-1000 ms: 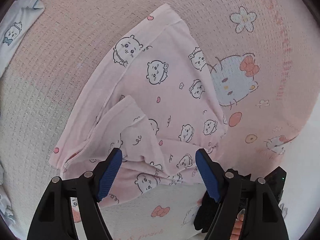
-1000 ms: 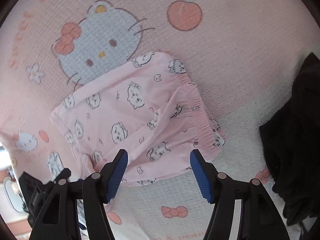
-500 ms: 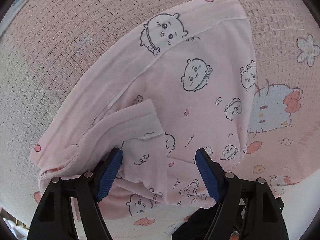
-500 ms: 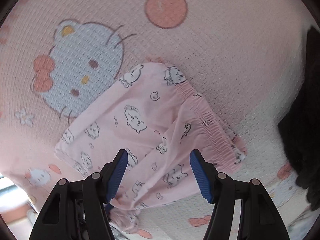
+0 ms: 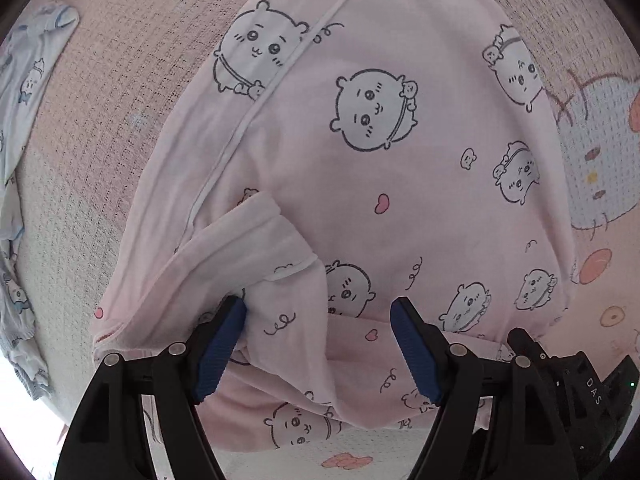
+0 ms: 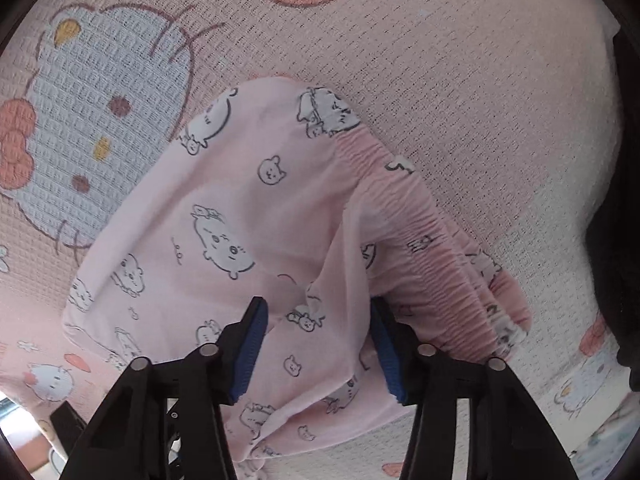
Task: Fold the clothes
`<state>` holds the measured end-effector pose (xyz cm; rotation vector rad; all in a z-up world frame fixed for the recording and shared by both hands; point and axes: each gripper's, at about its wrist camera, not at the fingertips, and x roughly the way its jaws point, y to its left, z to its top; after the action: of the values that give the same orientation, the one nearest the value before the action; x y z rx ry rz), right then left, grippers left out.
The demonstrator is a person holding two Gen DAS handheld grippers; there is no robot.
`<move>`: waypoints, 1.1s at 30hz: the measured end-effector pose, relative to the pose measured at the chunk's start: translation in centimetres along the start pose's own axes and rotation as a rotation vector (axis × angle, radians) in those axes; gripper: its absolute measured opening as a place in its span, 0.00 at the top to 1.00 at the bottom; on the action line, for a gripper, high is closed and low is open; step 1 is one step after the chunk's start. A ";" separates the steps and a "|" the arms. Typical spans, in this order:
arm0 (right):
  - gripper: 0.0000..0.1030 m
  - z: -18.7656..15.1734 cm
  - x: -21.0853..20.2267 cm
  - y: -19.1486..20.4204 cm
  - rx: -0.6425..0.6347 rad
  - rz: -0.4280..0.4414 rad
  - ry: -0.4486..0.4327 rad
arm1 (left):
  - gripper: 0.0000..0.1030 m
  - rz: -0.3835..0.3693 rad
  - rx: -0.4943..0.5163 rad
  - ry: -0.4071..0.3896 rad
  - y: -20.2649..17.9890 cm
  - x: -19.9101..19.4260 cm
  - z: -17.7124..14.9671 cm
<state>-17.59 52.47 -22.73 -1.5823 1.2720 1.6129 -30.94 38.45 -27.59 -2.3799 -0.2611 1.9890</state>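
Pants (image 6: pixel 248 216) are being gathered for folding: right gripper (image 6: pixel 316 352) is being closed around a fabric ridge; left gripper (image 5: pixel 320 344) is being held spread over cloth.

Soft matt cotton shorts (image 5: pixel 360 184), rough waffle-weave blanket (image 5: pixel 100 120)

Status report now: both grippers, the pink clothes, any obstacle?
Left gripper open over pink pants. Right gripper closing, fabric between pads near waistband. Dark garment aside, not blocking.
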 end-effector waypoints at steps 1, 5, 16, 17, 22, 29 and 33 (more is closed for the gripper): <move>0.53 -0.1 0.0 -0.2 0.006 0.007 -0.005 | 0.28 0.022 0.017 -0.013 -0.5 0.1 -0.3; 0.66 -0.3 -0.1 -1.1 0.006 0.019 -0.015 | 0.28 0.099 0.070 -0.074 -2.3 0.5 -1.5; 0.90 -3.0 -0.9 -1.8 -0.203 -0.034 -0.117 | 0.36 0.158 0.145 -0.202 -5.5 1.3 -4.1; 0.90 -3.3 -1.0 -1.4 -0.230 -0.056 -0.125 | 0.40 0.161 0.152 -0.209 -5.6 1.3 -4.3; 0.90 -4.2 -1.7 -0.9 -0.283 -0.092 -0.131 | 0.63 0.164 0.174 -0.217 -5.7 0.9 -4.8; 0.93 -4.7 -3.8 -1.9 -0.274 -0.028 -0.126 | 0.89 0.063 0.112 -0.204 -3.7 0.4 -5.0; 0.96 -4.4 -5.2 -1.8 -0.263 0.023 -0.124 | 0.90 0.010 0.095 -0.194 -2.9 0.3 -5.4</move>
<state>-13.13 50.51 -17.54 -1.5943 1.0514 1.9258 -25.91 41.77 -26.51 -2.1395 -0.1555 2.1870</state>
